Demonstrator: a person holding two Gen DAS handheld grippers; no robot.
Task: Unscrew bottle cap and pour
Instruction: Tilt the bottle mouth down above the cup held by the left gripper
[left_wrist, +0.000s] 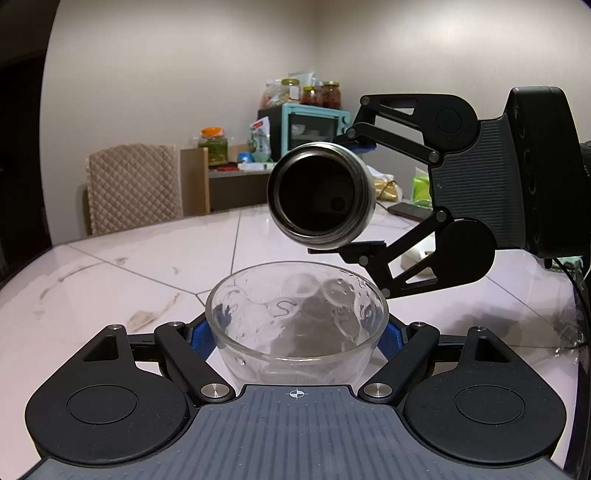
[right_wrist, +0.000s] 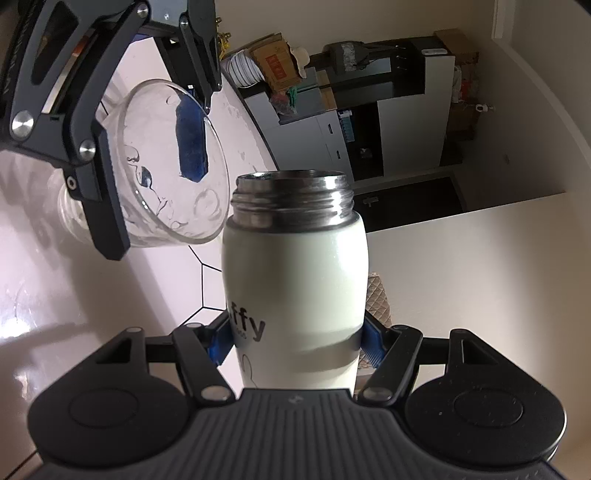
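bottle (right_wrist: 295, 280) | uncapped, print "ffy" | right gripper (right_wrist: 295, 341) clamped on it

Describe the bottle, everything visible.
The bottle is a flask with a glossy cream-white body, dark lettering ending in "ffy", and a bare steel threaded neck. The cap is off; the mouth is open and dark inside. The right gripper is shut on its lower body, blue pads on both sides. It is tipped about level in the air, mouth just above the rim of the glass cup. No liquid shows leaving it.
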